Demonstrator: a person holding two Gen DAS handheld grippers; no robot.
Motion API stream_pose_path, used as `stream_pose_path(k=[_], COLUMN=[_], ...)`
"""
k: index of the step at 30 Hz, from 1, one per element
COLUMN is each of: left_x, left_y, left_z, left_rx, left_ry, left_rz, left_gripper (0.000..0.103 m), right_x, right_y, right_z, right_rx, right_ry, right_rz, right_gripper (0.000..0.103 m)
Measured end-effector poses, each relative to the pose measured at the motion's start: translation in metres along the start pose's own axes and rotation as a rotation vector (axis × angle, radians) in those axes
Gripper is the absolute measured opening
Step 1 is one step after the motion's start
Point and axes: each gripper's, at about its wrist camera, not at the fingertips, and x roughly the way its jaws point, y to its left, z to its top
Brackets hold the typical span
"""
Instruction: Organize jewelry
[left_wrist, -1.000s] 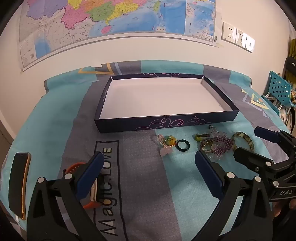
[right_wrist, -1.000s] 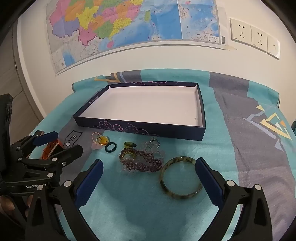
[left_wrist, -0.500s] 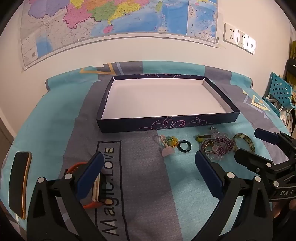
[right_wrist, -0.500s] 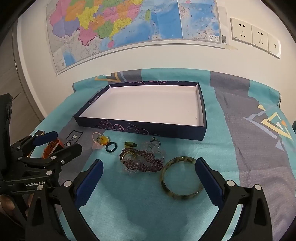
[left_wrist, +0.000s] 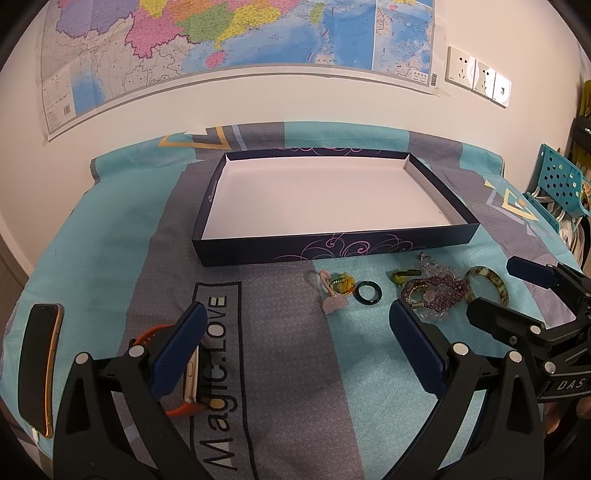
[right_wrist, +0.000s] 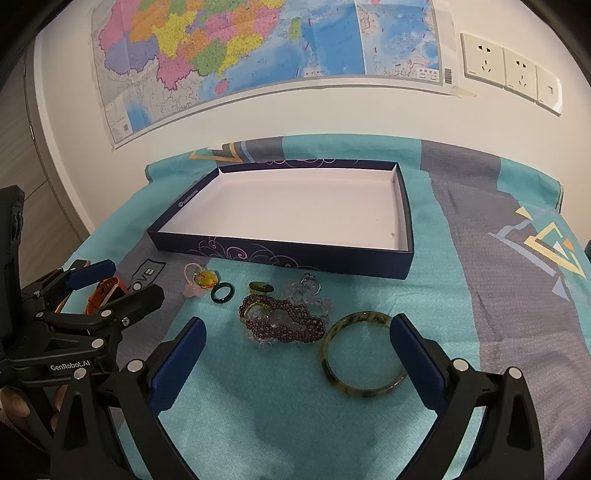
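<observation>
An empty dark blue box tray (left_wrist: 332, 249) (right_wrist: 280, 254) with a white floor lies on the teal and grey cloth. In front of it lie a pink charm with a yellow pendant (left_wrist: 338, 288) (right_wrist: 201, 280), a dark ring (left_wrist: 367, 293) (right_wrist: 222, 293), a small green piece (right_wrist: 260, 287), a purple bead bracelet tangled with clear beads (left_wrist: 434, 293) (right_wrist: 282, 319), and a mottled green bangle (left_wrist: 487, 284) (right_wrist: 364, 354). My left gripper (left_wrist: 295, 350) is open and empty, short of the jewelry. My right gripper (right_wrist: 295, 354) is open and empty, straddling the bangle and beads.
An orange-strapped watch (left_wrist: 184, 373) (right_wrist: 105, 293) lies under my left gripper's left finger. A phone (left_wrist: 38, 365) lies at the cloth's left edge. A wall with a map (right_wrist: 258, 48) stands behind. A teal chair (left_wrist: 557, 184) is at the right.
Both views have drawn back and up slightly; the tray and jewelry sit a little farther off. Nothing has been taken hold of.
</observation>
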Motion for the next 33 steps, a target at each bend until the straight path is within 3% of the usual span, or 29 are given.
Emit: stream_pose_path(k=[33], left_x=[-0.0010], left_y=[-0.0011], left_z=[-0.0006], left_rx=[0.002], left_ry=[-0.002], left_rz=[0.000], left_gripper=[0.097], right_x=[0.0004], right_y=[-0.0007], right_z=[-0.0032], right_rx=[0.013], right_ry=[0.004], right_rz=[0.010], right_gripper=[0.096])
